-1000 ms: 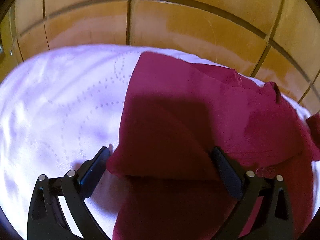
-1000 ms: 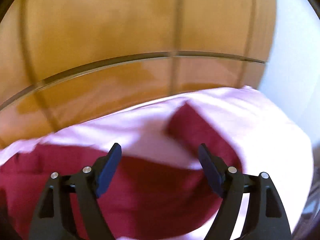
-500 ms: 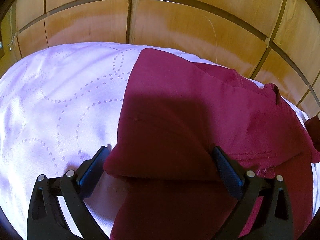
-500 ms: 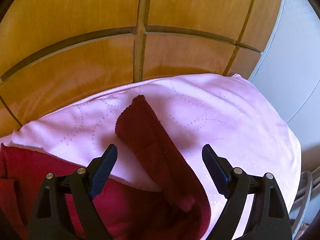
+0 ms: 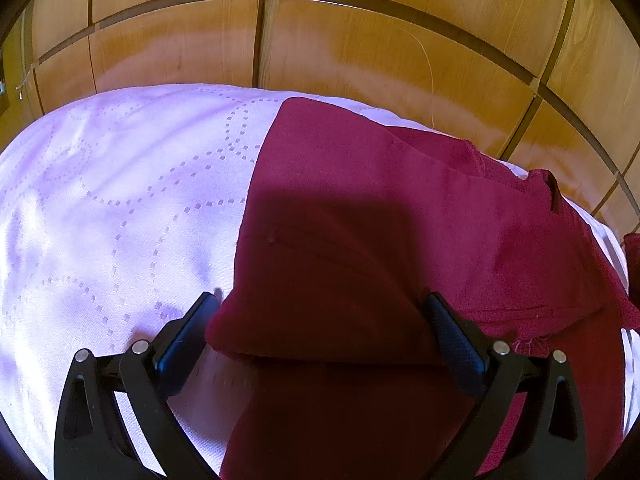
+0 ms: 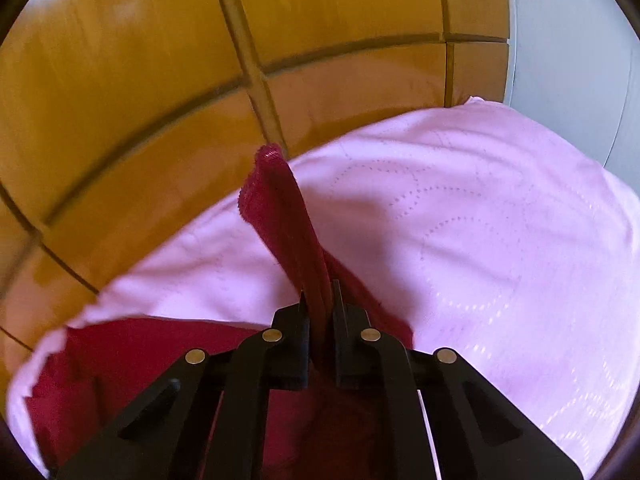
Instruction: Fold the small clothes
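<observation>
Cloth comes first: a dark red garment lies on a pale pink sheet with little dotted swirls. In the left wrist view the garment is folded over on itself, with a thick soft fold at the near edge and a rumpled bit with a seam at the far right. Its left edge runs straight up the sheet, and a dark shadow sits across its middle.

The left gripper has its two fingers spread wide, one on each side of the near fold. The left finger is just beside the fold's corner, over the pink sheet. The right finger is over the red cloth (whether it presses down cannot be told). It pinches nothing.

In the right wrist view the right gripper has its fingers pressed close together on a long strip of the same garment. The strip sticks up and away from the fingers, with a fuzzy, frayed tip. More red cloth lies low at the left.

Left of the garment, the sheet is wide and bare. Right of the strip it is bare too, out to its rounded edge. Behind the sheet stand wooden panels with dark grooves, and a grey wall at the far right.
</observation>
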### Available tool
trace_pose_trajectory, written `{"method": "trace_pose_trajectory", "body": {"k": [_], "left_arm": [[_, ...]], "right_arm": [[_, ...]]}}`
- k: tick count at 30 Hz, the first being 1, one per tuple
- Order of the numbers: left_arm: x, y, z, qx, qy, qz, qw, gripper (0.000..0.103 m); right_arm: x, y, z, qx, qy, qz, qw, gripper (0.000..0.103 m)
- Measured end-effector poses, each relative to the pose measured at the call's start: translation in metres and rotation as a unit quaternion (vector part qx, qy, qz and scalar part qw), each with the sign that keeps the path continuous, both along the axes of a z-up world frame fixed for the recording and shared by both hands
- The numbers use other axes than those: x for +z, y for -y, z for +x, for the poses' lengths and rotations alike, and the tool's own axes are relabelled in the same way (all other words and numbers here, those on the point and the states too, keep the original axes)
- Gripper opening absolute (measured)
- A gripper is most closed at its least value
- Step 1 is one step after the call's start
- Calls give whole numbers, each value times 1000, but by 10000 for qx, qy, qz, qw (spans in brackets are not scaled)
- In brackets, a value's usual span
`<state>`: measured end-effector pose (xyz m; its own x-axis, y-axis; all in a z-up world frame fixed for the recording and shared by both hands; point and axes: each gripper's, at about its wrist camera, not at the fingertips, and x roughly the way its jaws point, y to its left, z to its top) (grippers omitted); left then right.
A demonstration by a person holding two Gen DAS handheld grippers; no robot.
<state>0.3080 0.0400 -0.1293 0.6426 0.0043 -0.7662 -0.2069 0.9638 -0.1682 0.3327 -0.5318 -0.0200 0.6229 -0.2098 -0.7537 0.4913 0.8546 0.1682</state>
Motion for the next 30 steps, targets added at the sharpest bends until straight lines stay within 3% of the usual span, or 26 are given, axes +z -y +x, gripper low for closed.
{"method": "trace_pose_trajectory", "body": {"k": [7,13,18,22,26,27,29,30], "left_arm": [[5,-11,-9,5,97,-248,9996,101],[30,-19,-33,-107,420,-541,9976,101],[46,-25,-60,-284,607,-641,9957,101],[52,-33,-75,-350,712,-889,9929,101],[58,-33,-83,-521,828,-865,9914,101],[59,-33,-84,-554,864,-868,9909,101],[61,-31,-83,-613,901,-917,9898,101],[62,-30,-82,-624,900,-1001,9889,101]], "right_arm": [[47,-73,-30,560,1151,405,9909,7],[59,-176,-29,1699,1369,254,9756,7],[35,-250,-23,2400,1227,328,9624,7],[-2,-305,-23,2860,963,660,9511,7],[-37,-341,-26,3241,569,494,9430,7],[-43,-344,-28,3293,468,466,9419,13],[-55,-346,-33,3498,257,539,9349,37],[-55,-347,-37,3560,246,590,9323,57]]}}
